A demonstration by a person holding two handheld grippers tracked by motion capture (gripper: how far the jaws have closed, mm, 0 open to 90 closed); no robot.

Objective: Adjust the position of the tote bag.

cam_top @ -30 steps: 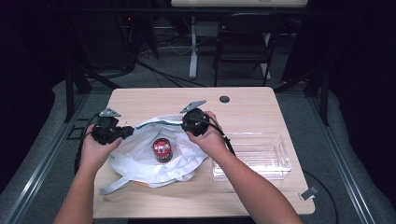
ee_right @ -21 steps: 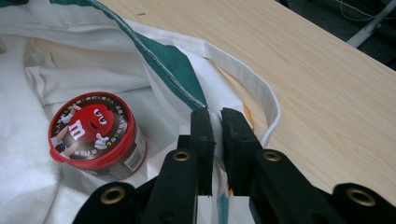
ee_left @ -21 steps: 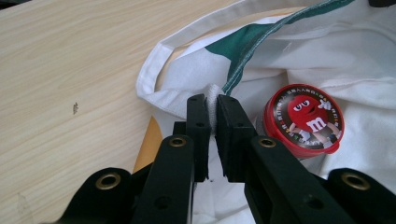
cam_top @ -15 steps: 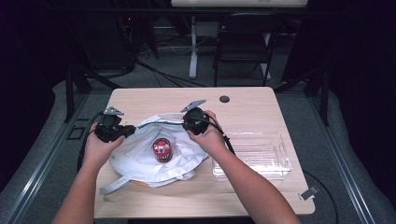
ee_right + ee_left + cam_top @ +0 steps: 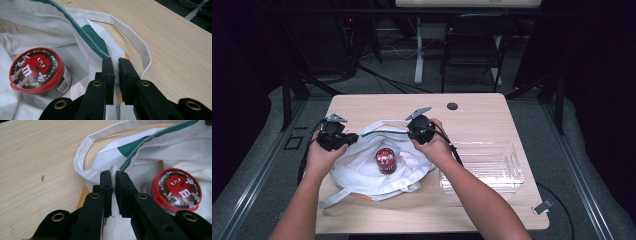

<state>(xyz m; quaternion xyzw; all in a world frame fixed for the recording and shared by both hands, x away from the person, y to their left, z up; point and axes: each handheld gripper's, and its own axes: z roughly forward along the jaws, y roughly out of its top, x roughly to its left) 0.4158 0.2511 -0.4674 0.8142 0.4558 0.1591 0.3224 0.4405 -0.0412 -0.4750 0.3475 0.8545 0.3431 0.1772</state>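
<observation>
High view: my left gripper [image 5: 348, 138] and right gripper [image 5: 411, 131] each pinch the tote bag [image 5: 362, 172] rim, at nine and three o'clock of the candy can [image 5: 385, 160], spreading its mouth.

Bright overhead light on the table [image 5: 492, 107], surroundings dark, soft shadows beneath both grippers, gripper views sharp ahead, jaws slightly soft nearest the lens
</observation>
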